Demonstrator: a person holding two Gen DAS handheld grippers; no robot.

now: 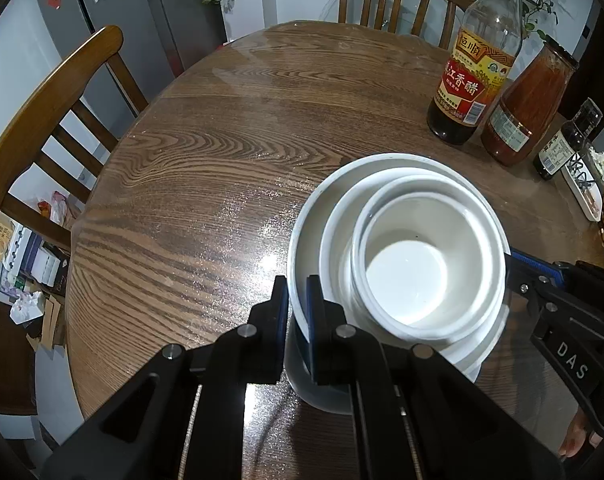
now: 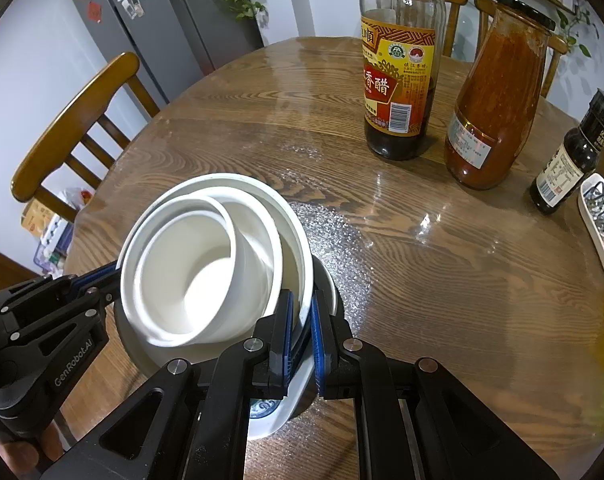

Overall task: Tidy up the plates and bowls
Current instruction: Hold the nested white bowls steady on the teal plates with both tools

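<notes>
I see both claws, left claw [image 1: 298,312] and right claw [image 2: 302,332], pinching the bowl stack [image 1: 397,256] rim; only the right view shows blue pattern beneath.

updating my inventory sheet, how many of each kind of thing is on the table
White bowls, nested in one stack: 3 (outer, middle, inner)
Bottles and jars: 3 (vinegar bottle, red sauce jar, small dark bottle)
White tray at the table's edge: 1
Total: 7
</notes>
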